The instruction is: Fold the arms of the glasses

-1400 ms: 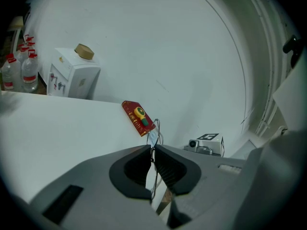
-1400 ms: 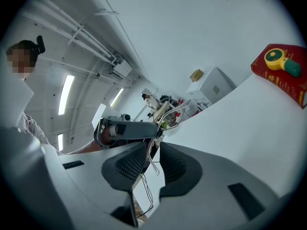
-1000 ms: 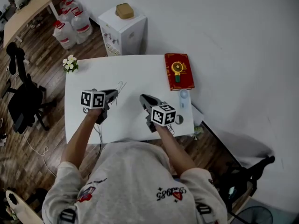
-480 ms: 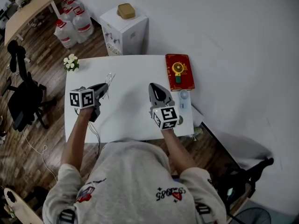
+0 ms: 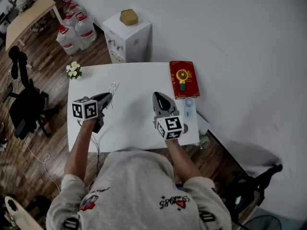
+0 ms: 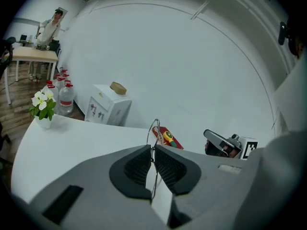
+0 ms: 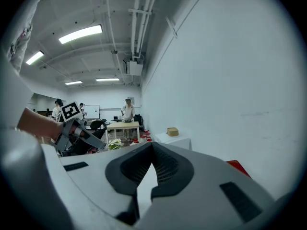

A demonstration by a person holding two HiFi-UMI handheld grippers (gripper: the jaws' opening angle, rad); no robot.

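The thin wire-framed glasses [image 5: 113,87] hang above the white table [image 5: 134,75], pinched in my left gripper [image 5: 110,97], which is shut on them. In the left gripper view the wire frame [image 6: 154,128] sticks up from between the closed pads of the left gripper [image 6: 152,148]. How the arms of the glasses stand is too fine to tell. My right gripper [image 5: 159,96] hovers over the table's right half, well apart from the glasses. In its own view the right gripper [image 7: 152,145] is shut with nothing between the pads.
A red book [image 5: 183,78] lies at the table's far right corner, with a pale bottle [image 5: 189,107] nearer along the right edge. A small vase of white flowers [image 5: 72,67] stands at the far left corner. Behind the table are a white cabinet [image 5: 128,35] and water jugs [image 5: 74,30].
The two grippers have drawn apart. The left one carried the glasses up and to the left. The right one rose and rolled from pointing leftward at the glasses to pointing straight ahead.
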